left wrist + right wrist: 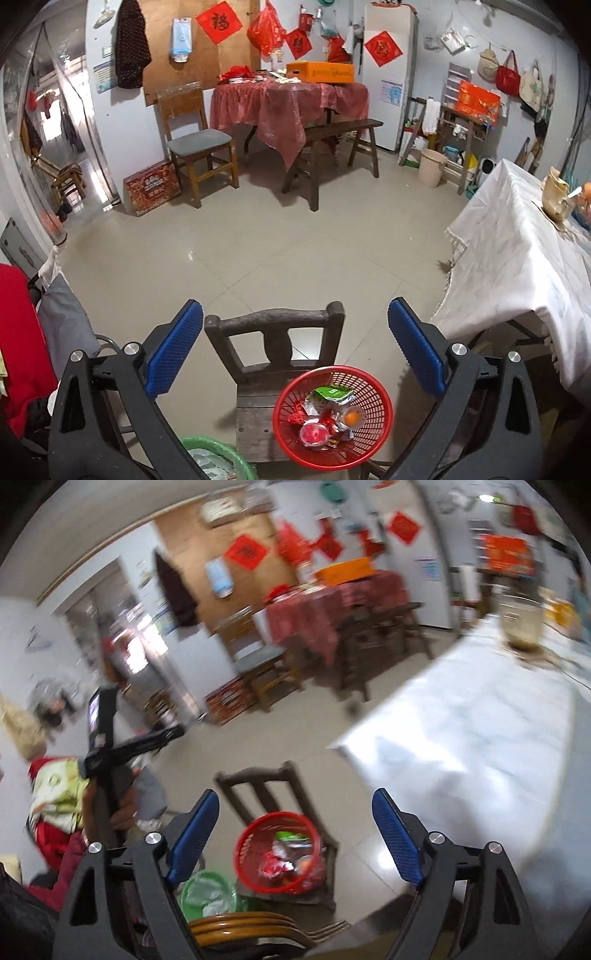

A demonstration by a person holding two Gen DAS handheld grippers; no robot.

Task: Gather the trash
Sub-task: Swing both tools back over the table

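A red mesh basket (pixel 384 417) stands on a dark wooden chair (pixel 273 332) and holds several wrappers and trash pieces (pixel 328 413). My left gripper (pixel 295 332) is open and empty, held above and behind the chair. The basket also shows in the blurred right wrist view (pixel 243 853), on the same chair (pixel 258 779). My right gripper (pixel 295 819) is open and empty above it. The other hand-held gripper (pixel 107 738) shows at left in the right wrist view.
A green bin with a plastic liner (pixel 218 458) sits left of the chair, also in the right wrist view (pixel 207 890). A table with a white cloth (pixel 517 266) stands at right. A red-covered table (pixel 288 103), bench and chair are at the far wall.
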